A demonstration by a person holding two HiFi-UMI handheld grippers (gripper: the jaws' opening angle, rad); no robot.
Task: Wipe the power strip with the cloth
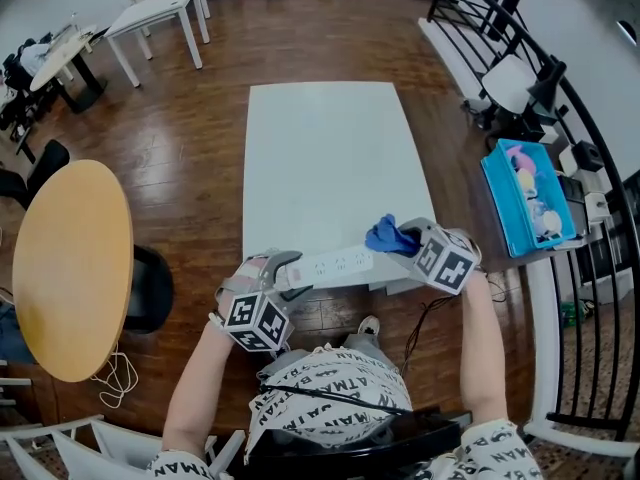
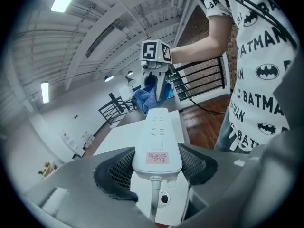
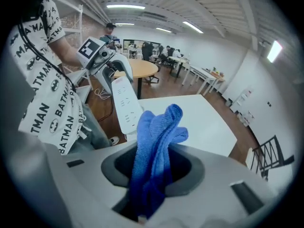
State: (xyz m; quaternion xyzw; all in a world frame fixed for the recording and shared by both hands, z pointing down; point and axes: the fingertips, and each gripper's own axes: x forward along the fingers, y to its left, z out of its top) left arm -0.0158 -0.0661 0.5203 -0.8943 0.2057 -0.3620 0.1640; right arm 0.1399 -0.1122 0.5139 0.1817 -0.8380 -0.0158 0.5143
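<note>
A white power strip [image 1: 333, 266] is held level above the near edge of the white table [image 1: 325, 158]. My left gripper [image 1: 287, 273] is shut on its cord end, the black pads pressing both sides of the power strip [image 2: 157, 144]. My right gripper [image 1: 412, 246] is shut on a bunched blue cloth [image 1: 390, 235], which sits at the strip's far end. In the right gripper view the blue cloth [image 3: 154, 151] sticks up between the jaws, next to the power strip [image 3: 126, 104]. The left gripper view shows the cloth [image 2: 148, 99] touching the strip's tip.
A round wooden table [image 1: 70, 268] stands to the left. A blue bin [image 1: 530, 196] of items sits at the right by a black railing [image 1: 590, 168]. A black cable [image 1: 430, 313] trails over the wooden floor. White desks [image 1: 155, 13] stand at the far left.
</note>
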